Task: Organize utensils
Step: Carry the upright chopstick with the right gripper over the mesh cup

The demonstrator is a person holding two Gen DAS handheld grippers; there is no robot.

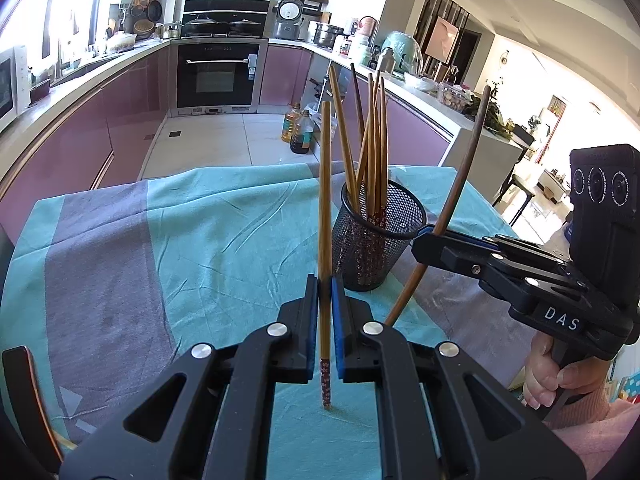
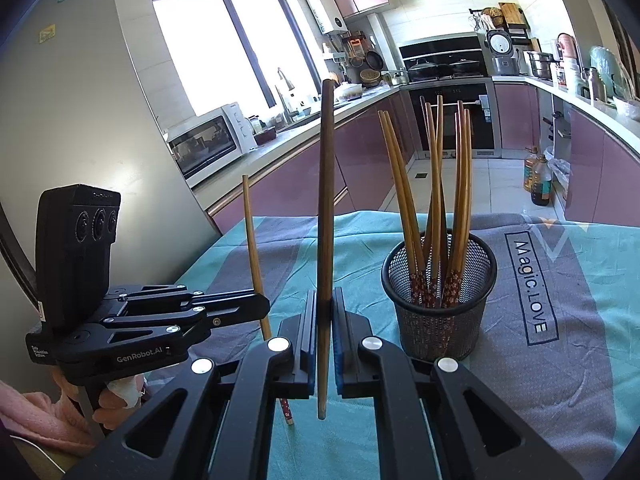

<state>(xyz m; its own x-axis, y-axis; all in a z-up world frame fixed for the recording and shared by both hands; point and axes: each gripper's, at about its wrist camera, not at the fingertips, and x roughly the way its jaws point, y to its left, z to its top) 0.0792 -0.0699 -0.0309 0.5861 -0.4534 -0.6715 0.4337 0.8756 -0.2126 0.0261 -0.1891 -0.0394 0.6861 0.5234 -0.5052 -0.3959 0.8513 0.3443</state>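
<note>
My left gripper (image 1: 325,292) is shut on a light bamboo chopstick (image 1: 325,208) with a red flowered end, held upright with its lower tip at the cloth. My right gripper (image 2: 325,304) is shut on a dark brown chopstick (image 2: 326,200), also upright. A black mesh cup (image 1: 376,240) stands just beyond both grippers and holds several bamboo chopsticks (image 1: 370,148). In the right wrist view the cup (image 2: 440,320) is to the right of my right gripper, and the left gripper (image 2: 262,306) with its chopstick (image 2: 254,248) is at the left. The right gripper (image 1: 428,242) shows right of the cup in the left wrist view.
A teal and grey cloth (image 1: 160,240) covers the table. Its far edge (image 1: 240,172) drops to the kitchen floor, where oil bottles (image 1: 300,132) stand. Counters and an oven (image 1: 218,74) lie beyond. A fridge (image 2: 80,120) stands at the left.
</note>
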